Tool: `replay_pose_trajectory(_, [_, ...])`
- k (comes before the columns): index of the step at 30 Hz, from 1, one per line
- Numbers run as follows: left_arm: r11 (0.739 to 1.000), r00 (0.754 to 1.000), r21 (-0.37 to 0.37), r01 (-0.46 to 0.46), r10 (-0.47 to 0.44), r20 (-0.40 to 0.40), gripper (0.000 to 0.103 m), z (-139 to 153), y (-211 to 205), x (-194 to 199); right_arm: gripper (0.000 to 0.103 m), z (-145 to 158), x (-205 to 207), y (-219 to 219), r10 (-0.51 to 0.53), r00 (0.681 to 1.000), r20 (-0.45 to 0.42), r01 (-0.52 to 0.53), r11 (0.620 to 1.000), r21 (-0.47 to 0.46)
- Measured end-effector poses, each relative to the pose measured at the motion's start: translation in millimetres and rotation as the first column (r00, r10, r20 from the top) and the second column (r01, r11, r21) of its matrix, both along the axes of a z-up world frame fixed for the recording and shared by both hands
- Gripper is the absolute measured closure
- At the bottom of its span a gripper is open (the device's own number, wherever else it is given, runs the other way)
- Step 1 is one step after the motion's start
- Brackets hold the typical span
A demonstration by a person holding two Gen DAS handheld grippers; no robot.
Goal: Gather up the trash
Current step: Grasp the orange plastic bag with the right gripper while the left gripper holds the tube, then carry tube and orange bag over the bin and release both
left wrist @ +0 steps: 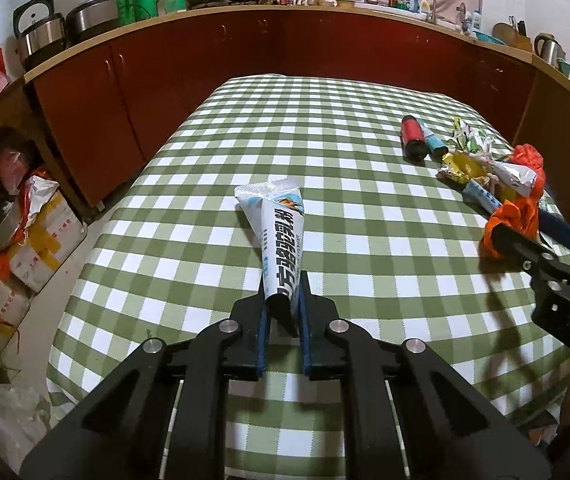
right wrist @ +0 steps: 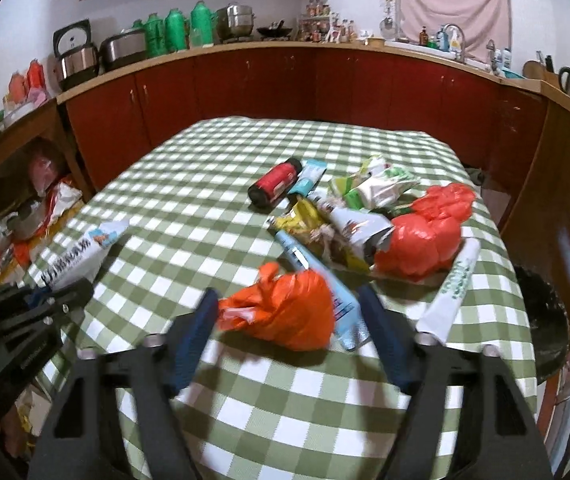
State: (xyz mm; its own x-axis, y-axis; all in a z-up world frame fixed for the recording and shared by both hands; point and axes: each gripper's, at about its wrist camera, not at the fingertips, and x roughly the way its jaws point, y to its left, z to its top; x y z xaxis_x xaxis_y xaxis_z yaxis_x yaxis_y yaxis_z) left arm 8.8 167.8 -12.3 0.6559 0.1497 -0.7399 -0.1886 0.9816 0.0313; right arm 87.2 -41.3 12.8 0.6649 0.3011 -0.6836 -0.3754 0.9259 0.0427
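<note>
Here the left gripper (left wrist: 283,304) pinches a white tube (left wrist: 279,240) over bare cloth (left wrist: 205,168); the right gripper (right wrist: 289,320), fingers wide, straddles an orange bag (right wrist: 285,308) near the front edge.

The near end of the white sachet (left wrist: 281,236) is hidden between the fingers of the left gripper (left wrist: 283,280). The right gripper (left wrist: 501,236) is cut off by the left wrist view's right edge, its fingertips buried in crumpled orange plastic (left wrist: 513,212). In the right wrist view, the orange bag (right wrist: 285,308) and blue sachet (right wrist: 325,280) are smeared by blur; their print cannot be read.
</note>
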Motion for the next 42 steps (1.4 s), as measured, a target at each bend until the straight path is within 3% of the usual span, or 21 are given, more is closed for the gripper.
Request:
replay_pose_trajectory(12, [1.000, 0.999, -0.003, 0.021, -0.021, 0.025, 0.091, 10, -14, -7, 0.054, 13, -21, -16, -0.003, 0.998, 0.070, 0.004, 1.000, -0.005])
replay_pose_trajectory(19, [0.992, 0.991, -0.022, 0.120, -0.118, 0.069, 0.091, 24, -60, -4, 0.054, 27, -32, -54, -0.066, 0.991, 0.119, 0.066, 0.998, 0.005])
replay_pose_trajectory(25, [0.967, 0.961, -0.030, 0.255, -0.250, 0.115, 0.091, 38, -123, 9, 0.054, 43, -29, -114, -0.186, 0.967, 0.174, 0.190, 0.982, -0.007])
replay_pose_trajectory(32, [0.919, 0.910, -0.046, 0.393, -0.381, 0.160, 0.091, 48, -205, 39, 0.054, 53, -12, -186, -0.312, 0.924, 0.220, 0.325, 0.946, -0.022])
replay_pose_trajectory(42, [0.871, 0.865, -0.029, 0.491, -0.484, 0.131, 0.091, 36, -295, 90, 0.054, 42, 19, -255, -0.410, 0.887, 0.211, 0.419, 0.908, -0.001])
